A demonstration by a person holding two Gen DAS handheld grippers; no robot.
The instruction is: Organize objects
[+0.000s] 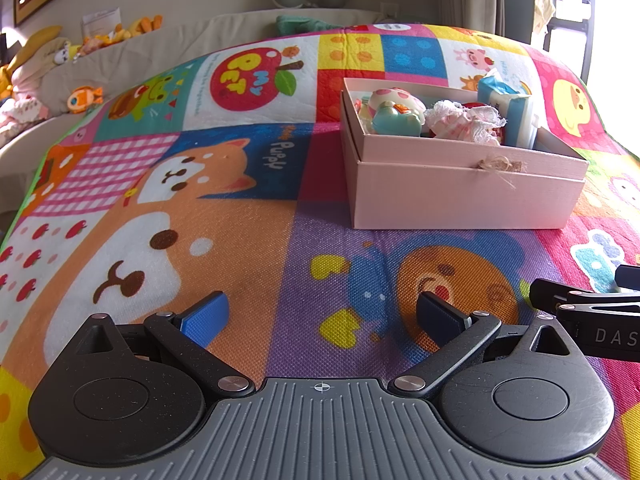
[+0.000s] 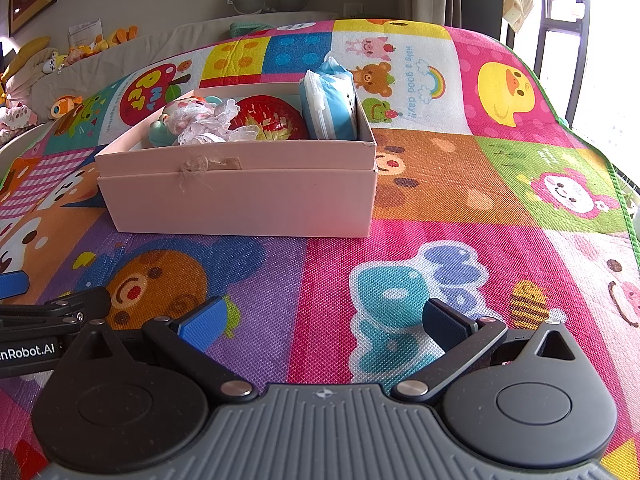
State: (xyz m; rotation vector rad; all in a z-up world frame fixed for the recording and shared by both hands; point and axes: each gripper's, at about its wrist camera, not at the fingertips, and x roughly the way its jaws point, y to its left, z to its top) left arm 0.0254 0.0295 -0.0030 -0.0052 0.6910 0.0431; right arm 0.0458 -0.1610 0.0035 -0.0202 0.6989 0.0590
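Both grippers empty, pink box loaded up

Left gripper (image 1: 322, 314) and right gripper (image 2: 326, 320) hover wide open over the play mat (image 2: 440, 216); pink box (image 2: 240, 200) (toys, tissue pack inside) sits just ahead.

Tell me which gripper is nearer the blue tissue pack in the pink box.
Right, probably. The right gripper sits almost straight in front of the blue tissue pack; the left gripper is off to the pack's left. Both are open, short of the pink box.

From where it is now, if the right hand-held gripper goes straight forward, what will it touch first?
Probably the play mat, since the right hand-held gripper is open, empty and tilted down at it. If level, the pink box front wall; depth is unclear.
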